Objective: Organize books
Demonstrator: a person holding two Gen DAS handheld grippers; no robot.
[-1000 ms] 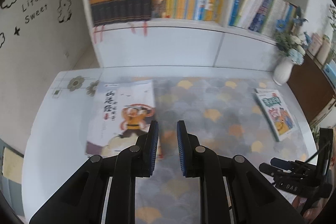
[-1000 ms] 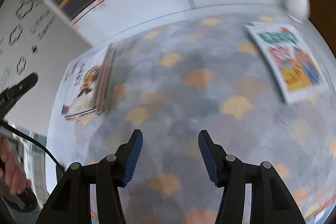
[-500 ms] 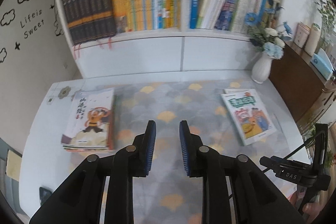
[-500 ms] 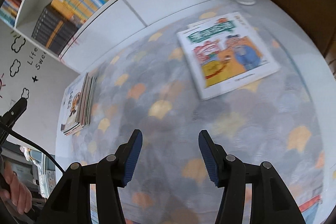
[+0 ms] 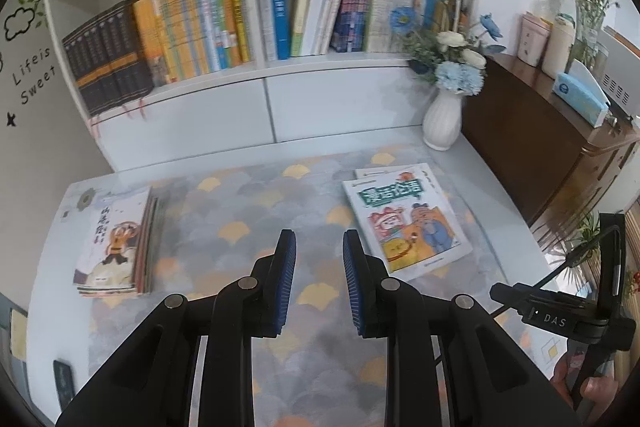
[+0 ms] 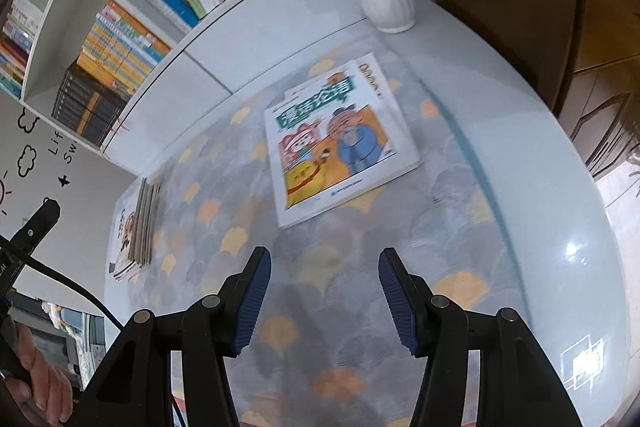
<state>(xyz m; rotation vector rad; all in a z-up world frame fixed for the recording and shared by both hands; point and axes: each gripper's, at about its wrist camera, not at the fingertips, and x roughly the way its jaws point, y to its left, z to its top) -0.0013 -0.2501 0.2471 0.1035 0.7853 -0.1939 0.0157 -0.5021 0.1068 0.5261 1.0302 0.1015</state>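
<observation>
A stack of thin books (image 5: 114,239) with a cartoon figure on the top cover lies at the left of the patterned mat (image 5: 248,203). A larger cartoon book (image 5: 408,223) lies at the right, on top of another thin book. My left gripper (image 5: 318,239) hovers over the mat between them, open by a narrow gap, with nothing between its blue pads. In the right wrist view my right gripper (image 6: 325,259) stands open and empty above the mat. The cartoon book (image 6: 340,143) lies just ahead of it, and the stack (image 6: 134,227) sits far to its left.
A white bookshelf (image 5: 256,27) full of upright books runs along the back. A white vase (image 5: 442,123) of blue flowers stands at the back right corner, beside a dark wooden cabinet (image 5: 540,155). A small dark device (image 5: 64,383) lies near the front left edge.
Both grippers have swept to the right, away from the stack and towards the cartoon book. The left gripper's gap has widened a little. The stack has stayed in place.
</observation>
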